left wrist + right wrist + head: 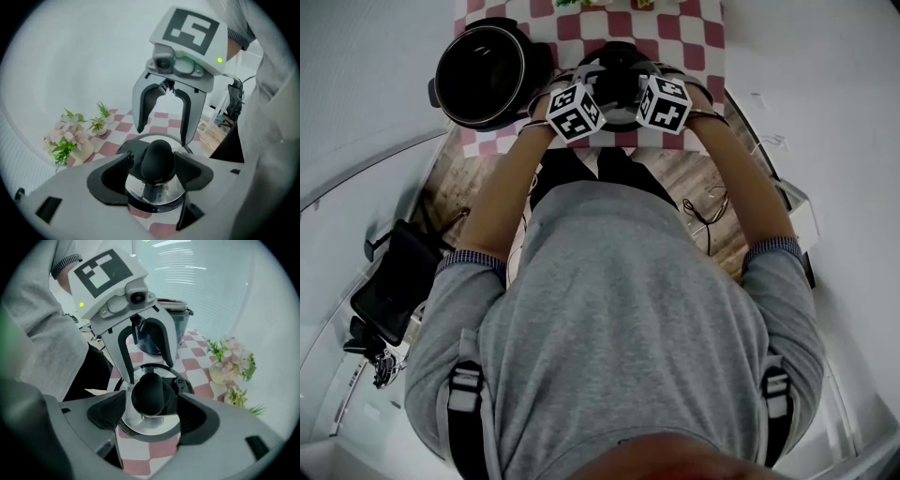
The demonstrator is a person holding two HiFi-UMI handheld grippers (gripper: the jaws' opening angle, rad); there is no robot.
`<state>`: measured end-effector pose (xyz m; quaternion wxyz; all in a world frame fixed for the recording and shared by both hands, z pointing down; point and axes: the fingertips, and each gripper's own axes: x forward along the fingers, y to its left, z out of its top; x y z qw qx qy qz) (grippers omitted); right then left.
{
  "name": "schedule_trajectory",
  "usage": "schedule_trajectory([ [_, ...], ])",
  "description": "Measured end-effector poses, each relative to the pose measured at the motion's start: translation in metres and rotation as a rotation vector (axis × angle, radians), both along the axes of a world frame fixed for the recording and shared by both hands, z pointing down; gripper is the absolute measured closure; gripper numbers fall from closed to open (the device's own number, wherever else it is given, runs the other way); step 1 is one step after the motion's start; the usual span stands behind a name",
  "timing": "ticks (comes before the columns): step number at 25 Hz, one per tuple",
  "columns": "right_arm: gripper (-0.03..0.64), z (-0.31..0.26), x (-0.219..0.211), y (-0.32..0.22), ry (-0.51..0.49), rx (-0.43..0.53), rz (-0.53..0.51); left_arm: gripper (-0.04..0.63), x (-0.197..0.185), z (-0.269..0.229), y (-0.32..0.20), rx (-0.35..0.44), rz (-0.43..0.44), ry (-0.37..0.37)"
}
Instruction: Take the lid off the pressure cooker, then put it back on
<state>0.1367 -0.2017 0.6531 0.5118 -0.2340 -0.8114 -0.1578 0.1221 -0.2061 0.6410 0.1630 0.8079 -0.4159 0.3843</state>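
Lid (140, 425) off the cooker, lying on checked cloth (703, 42), beside the open cooker pot (483, 73) and to its right in head view; its black knob (149, 394) upright, stem vertical, between and just below both pairs of jaws. Left gripper (152, 176) and right gripper (152, 414) face each other over it; both spread wide, pads clear of knob, holding nothing; equally near. Pot lies on the left gripper's side; the carry back likely goes that way. Count: one lid, one knob, one pot, two grippers.
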Motion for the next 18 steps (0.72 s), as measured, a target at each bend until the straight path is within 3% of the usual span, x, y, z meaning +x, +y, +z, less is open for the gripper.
schedule_trajectory([
  [7,0.260,-0.073,0.000,-0.012,-0.259,-0.107,0.199,0.267,-0.020,-0.084,0.007,0.230,-0.206,0.204],
  [18,0.269,-0.195,0.011,-0.012,-0.696,-0.274,0.428,0.268,-0.021,-0.203,0.021,0.545,-0.273,0.400],
])
